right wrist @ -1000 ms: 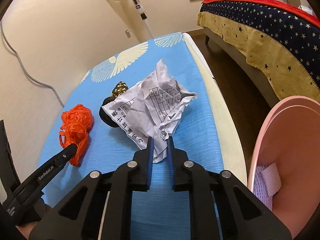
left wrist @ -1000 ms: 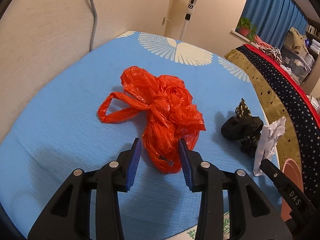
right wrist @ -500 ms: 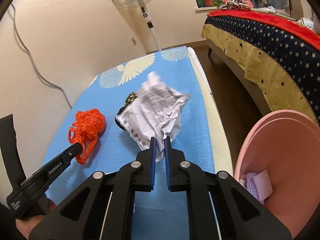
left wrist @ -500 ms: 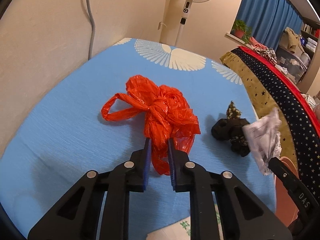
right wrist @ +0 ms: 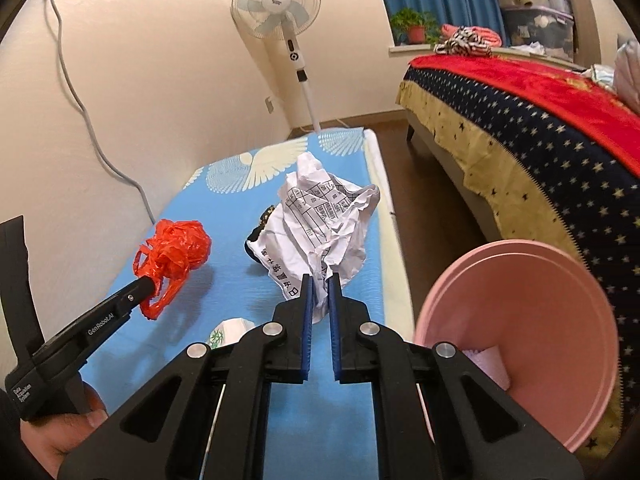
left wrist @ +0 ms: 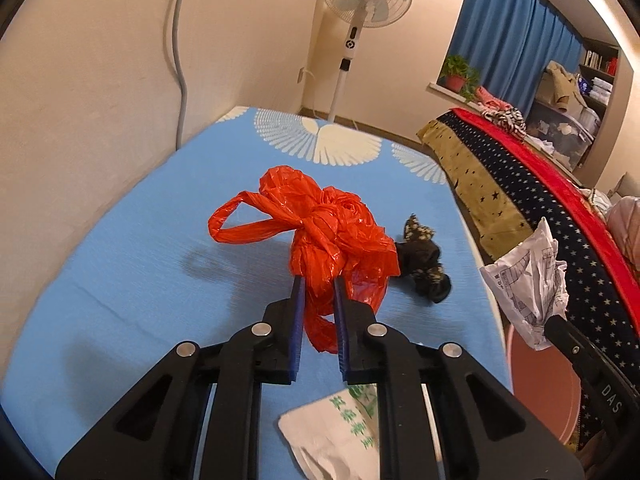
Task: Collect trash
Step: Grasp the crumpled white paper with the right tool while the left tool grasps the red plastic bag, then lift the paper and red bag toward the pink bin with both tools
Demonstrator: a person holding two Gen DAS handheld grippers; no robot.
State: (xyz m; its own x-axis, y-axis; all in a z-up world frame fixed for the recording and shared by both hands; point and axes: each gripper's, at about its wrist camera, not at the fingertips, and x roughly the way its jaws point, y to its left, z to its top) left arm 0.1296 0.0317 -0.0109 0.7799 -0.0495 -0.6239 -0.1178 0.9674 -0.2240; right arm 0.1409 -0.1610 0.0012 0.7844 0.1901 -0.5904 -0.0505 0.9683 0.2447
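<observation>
1. Two pieces of trash were in your grip. Your left tongs were clenched on the knotted red plastic bag, which hung off the blue ironing board, its handle loop trailing to your left.
2. Your right tongs were clenched on the crumpled printed paper, held above the board's right side.
3. The pink bin sat off the board's right edge, low and just right of your right tongs, so I judge that hand was the nearer; the bag had to cross over.
4. A dark scrunchie and a white wrapper lay on the board.
</observation>
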